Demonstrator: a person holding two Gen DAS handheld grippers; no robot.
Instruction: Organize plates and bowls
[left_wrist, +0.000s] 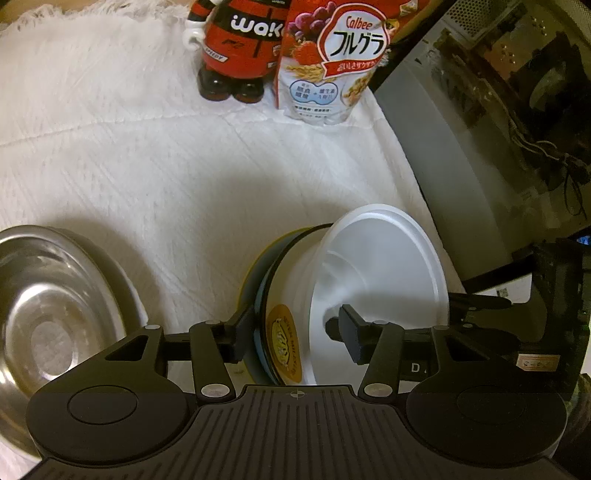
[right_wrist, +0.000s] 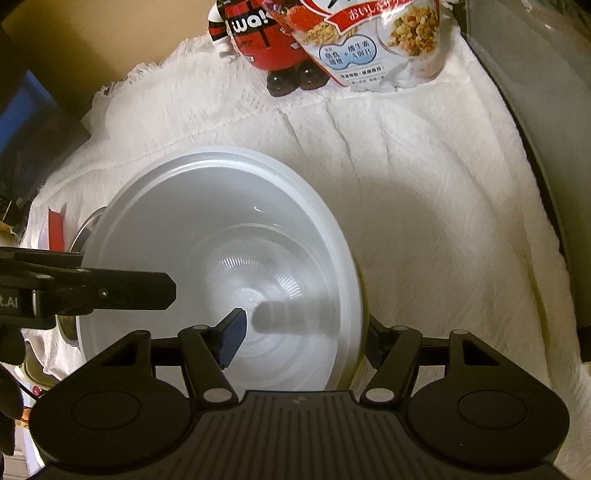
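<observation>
Bowls sit nested on a white cloth (right_wrist: 424, 229): a white bowl (right_wrist: 221, 266) rests inside a stack whose dark, yellow-edged rim (left_wrist: 273, 254) shows beneath it in the left wrist view. Left gripper (left_wrist: 295, 332) straddles the near wall of that stack, one finger outside it, the other inside the white bowl, jaws not visibly pressing. Right gripper (right_wrist: 303, 339) likewise straddles the white bowl's rim, one blue pad (right_wrist: 232, 339) inside, the other finger outside at 3 o'clock; whether it is clamped cannot be told. A steel bowl (left_wrist: 48, 306) lies at 9 o'clock. A red figure (left_wrist: 236, 48) and cereal bag (left_wrist: 332, 62) stand at 12 o'clock.
</observation>
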